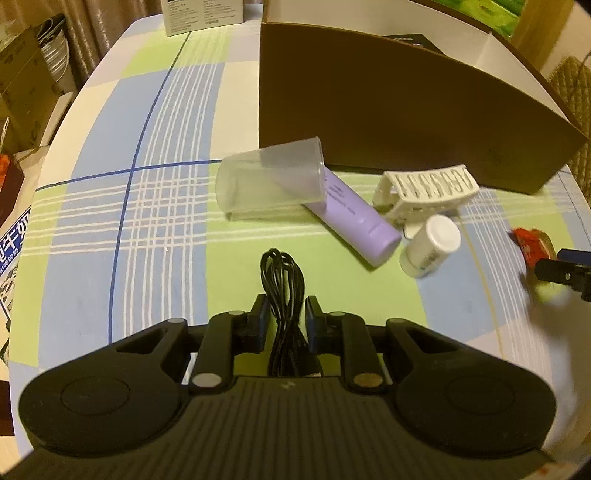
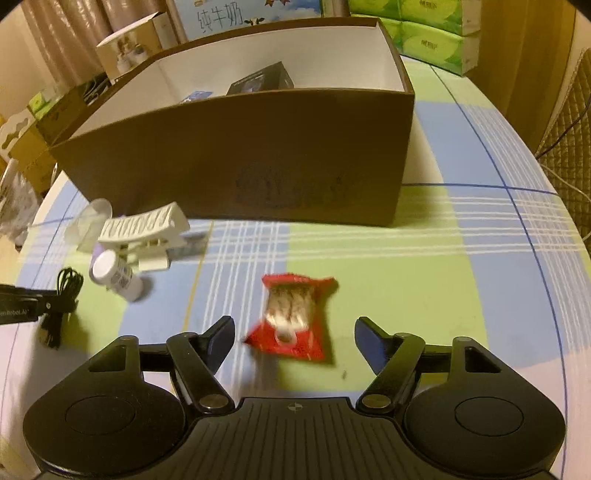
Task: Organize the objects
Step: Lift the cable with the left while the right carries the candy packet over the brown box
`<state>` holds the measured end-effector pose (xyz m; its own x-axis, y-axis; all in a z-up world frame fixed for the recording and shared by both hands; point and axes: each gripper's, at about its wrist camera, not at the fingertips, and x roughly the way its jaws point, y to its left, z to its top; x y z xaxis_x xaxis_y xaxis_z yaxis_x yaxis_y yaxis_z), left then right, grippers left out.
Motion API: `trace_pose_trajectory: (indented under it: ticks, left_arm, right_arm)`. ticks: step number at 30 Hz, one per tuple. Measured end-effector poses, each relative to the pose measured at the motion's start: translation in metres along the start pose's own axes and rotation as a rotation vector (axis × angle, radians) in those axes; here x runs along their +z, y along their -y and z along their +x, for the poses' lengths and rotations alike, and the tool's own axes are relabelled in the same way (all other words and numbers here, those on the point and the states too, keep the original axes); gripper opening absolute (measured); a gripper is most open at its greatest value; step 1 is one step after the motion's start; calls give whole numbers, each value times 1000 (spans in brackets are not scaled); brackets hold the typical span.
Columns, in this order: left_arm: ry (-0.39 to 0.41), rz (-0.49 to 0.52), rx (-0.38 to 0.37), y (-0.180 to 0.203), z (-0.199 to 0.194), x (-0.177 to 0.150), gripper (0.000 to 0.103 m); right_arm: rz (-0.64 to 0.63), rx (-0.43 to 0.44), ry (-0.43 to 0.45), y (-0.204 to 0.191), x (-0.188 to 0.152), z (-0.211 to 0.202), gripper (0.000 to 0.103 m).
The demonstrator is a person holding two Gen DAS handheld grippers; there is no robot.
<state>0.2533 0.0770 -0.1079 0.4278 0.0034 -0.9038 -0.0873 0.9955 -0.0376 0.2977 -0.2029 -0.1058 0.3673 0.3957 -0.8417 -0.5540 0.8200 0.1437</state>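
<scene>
My left gripper [image 1: 286,314] is shut on a coiled black cable [image 1: 282,273], whose loop sticks out ahead of the fingers. Beyond it lie a clear plastic cup [image 1: 269,181] on its side, a purple tube [image 1: 354,218], a white clip [image 1: 428,188] and a small white bottle [image 1: 430,247]. A blurred red snack packet [image 2: 291,317] lies flat on the checked tablecloth. My right gripper [image 2: 295,325] stands open over the packet, a finger on either side and neither pad touching it. The brown cardboard box [image 2: 240,155] stands open-topped behind everything.
Inside the box sits a black item [image 2: 262,81]. Green tissue packs [image 2: 432,33] and a milk carton box [image 2: 240,14] stand past the table's far edge. A white box [image 1: 203,14] is at the far end. A wicker chair back [image 2: 569,129] is on the right.
</scene>
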Motion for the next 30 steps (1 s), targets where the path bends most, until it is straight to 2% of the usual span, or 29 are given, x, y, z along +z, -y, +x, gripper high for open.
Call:
trace_pose_trajectory:
  ticks: [4,6,9,10,11,18,30]
  left_arm:
    - [-9,28,39,10,3,3,17]
    - [-8,27,46,11,3,3,17]
    - [-9,17,37,10,2,2,16]
    - [-7,15,30,9,1,1,15]
    - [-5,13,22,8,0,0,15]
    - [19,1,-35,7,-8,-12,14]
    - [72,26,-45,19,-29,-14,13]
  right_arm:
    - [-13,-19,-9,-6,3,12,68]
    - [-18,-30,-13,-7,1,16,62]
    - [-67,-63,6,-11,-1,16,46]
    - [-81,-70,9,-12,-2,15,33]
    - [-87,-70,7,-12,-2,16,25]
    - [-55,-32,-3,-11,-7,10,23]
    - [-52,-3,29,-13,-14,-8,22]
